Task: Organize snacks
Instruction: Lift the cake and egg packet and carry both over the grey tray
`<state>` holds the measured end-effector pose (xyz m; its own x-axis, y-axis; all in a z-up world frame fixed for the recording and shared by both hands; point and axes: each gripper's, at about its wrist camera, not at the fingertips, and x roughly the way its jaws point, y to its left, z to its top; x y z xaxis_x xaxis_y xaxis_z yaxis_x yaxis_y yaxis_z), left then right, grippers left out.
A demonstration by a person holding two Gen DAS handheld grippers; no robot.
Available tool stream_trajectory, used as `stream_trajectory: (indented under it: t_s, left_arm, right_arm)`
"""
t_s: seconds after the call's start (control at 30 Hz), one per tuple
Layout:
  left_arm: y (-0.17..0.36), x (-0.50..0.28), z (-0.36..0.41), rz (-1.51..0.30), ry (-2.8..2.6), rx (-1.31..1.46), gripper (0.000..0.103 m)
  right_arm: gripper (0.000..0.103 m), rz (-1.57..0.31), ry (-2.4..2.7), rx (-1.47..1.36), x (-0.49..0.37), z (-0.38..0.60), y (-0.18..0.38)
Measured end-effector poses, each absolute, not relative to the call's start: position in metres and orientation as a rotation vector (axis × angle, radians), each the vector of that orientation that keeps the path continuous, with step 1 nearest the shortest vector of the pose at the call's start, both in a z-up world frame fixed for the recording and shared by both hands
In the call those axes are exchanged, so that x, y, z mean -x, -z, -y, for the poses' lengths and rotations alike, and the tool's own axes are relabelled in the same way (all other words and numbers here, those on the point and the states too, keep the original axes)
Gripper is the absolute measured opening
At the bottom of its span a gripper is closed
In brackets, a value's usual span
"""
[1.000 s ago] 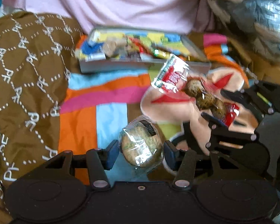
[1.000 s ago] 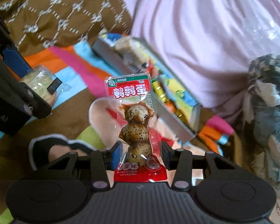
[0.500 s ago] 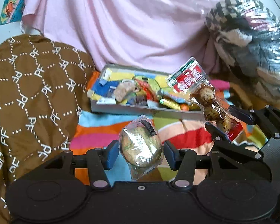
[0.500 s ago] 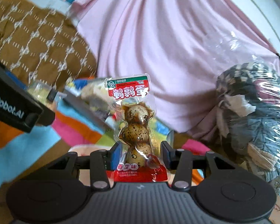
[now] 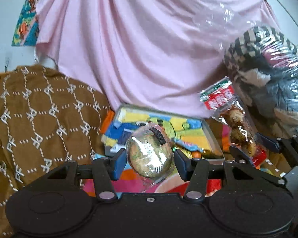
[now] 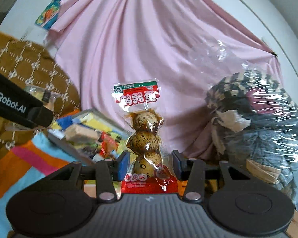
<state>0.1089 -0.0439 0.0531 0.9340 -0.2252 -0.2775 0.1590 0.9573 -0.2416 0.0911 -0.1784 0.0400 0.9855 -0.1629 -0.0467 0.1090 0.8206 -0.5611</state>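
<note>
Left tongs (image 5: 150, 159) grasp a round biscuit pack (image 5: 150, 154) between the blue pads (image 5: 119, 161). Both pads press the clear wrapper at its widest part. The pack sits centred in the jaws, tilted slightly, with its dark label strip toward the top. It hangs clear of the cloth below.

Right tongs (image 6: 150, 165) grasp a quail-egg pack (image 6: 144, 136) near its lower end. The pack stands upright between the pads (image 6: 122, 165), red base low, red-and-green header high. Three speckled eggs stack in a column above the jaws. The pads meet the wrapper at the lowest egg.

In the left view, the egg pack (image 5: 231, 123) and right tongs (image 5: 254, 148) appear just to the right of the biscuit pack, apart from it. In the right view, the left tongs (image 6: 39, 115) enter at the left edge.

Beyond both sets of tongs lies a shallow grey tray (image 5: 210, 136), filled with assorted coloured snack packs. The biscuit pack overlaps the tray's near edge in the left view. The tray rests on a striped cloth (image 6: 19, 158).

A brown patterned blanket (image 5: 39, 119) lies to the left. A pink drape (image 5: 139, 49) hangs behind. A plastic-wrapped bundle (image 6: 258, 123) sits to the right.
</note>
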Motion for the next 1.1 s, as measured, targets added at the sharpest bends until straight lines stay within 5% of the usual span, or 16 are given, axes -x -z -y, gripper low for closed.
stream_trajectory:
  t_s: [0.7, 1.1]
  left_arm:
    - [-0.167, -0.106, 0.036, -0.18, 0.166, 0.249, 0.054]
    - [-0.163, -0.223, 0.048, -0.254, 0.151, 0.244, 0.054]
  right_arm:
    - [0.05, -0.015, 0.122, 0.527, -0.076, 0.18, -0.14]
    - [0.051, -0.057, 0.124, 0.416, -0.165, 0.2, -0.089]
